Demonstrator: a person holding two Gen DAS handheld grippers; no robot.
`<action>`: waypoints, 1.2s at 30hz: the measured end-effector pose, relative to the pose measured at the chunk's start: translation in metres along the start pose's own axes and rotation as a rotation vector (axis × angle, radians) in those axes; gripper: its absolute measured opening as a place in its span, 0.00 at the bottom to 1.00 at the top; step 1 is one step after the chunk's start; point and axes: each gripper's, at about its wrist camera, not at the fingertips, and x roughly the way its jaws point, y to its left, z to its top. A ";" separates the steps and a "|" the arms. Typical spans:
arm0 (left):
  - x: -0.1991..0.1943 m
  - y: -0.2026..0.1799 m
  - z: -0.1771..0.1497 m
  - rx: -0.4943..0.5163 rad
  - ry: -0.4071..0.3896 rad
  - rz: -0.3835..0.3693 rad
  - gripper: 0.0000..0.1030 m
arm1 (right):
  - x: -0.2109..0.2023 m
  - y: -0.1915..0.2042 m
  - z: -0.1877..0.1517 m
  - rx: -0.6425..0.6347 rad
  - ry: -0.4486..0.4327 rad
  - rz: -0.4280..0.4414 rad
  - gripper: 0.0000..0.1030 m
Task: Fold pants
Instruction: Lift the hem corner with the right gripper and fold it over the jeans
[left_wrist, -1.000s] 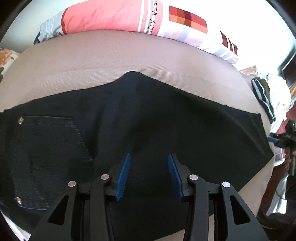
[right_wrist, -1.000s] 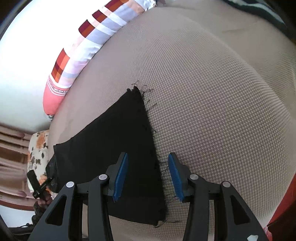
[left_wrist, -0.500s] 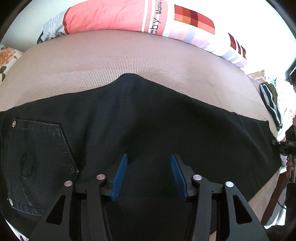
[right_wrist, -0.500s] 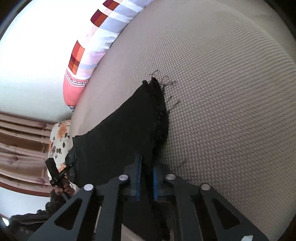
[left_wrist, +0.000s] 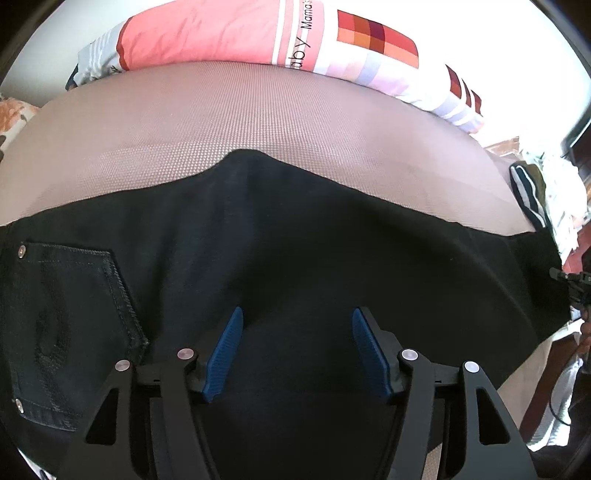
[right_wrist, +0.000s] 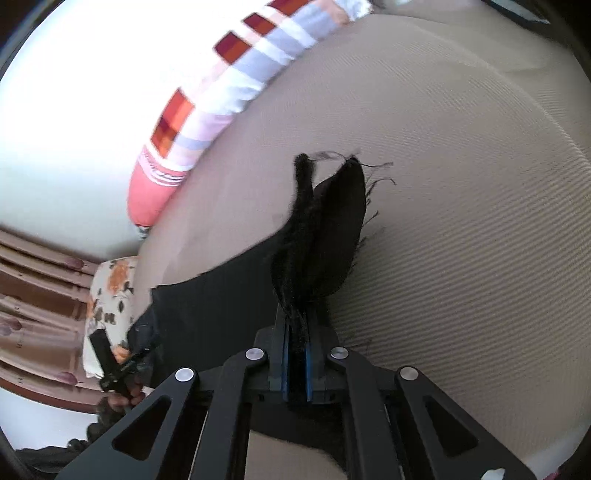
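Black pants (left_wrist: 295, 240) lie flat across a beige bed, folded lengthwise, with a back pocket (left_wrist: 66, 325) at the left. My left gripper (left_wrist: 295, 332) is open just above the middle of the pants, blue pads wide apart. In the right wrist view my right gripper (right_wrist: 295, 354) is shut on the frayed leg hem of the pants (right_wrist: 325, 236) and lifts it off the bed. The right gripper shows small at the right edge of the left wrist view (left_wrist: 570, 280).
A long pink and checked pillow (left_wrist: 258, 37) lies along the bed's far edge. A striped garment pile (left_wrist: 528, 192) sits at the far right. A floral cushion (right_wrist: 110, 295) and wooden headboard stand at the pants' waist end. Bare beige sheet (right_wrist: 461, 203) lies beyond the hem.
My right gripper closed on the leg hem and lifted it off the bed. My left gripper moved lower over the pants and stayed open.
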 end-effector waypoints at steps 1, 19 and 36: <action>-0.002 0.001 0.001 0.004 -0.006 0.003 0.61 | 0.002 0.010 -0.002 -0.007 0.000 0.004 0.07; -0.061 0.064 -0.005 -0.051 -0.078 -0.015 0.61 | 0.162 0.202 -0.035 -0.134 0.181 0.113 0.07; -0.077 0.075 -0.012 -0.080 -0.086 -0.157 0.61 | 0.276 0.293 -0.104 -0.433 0.385 0.007 0.26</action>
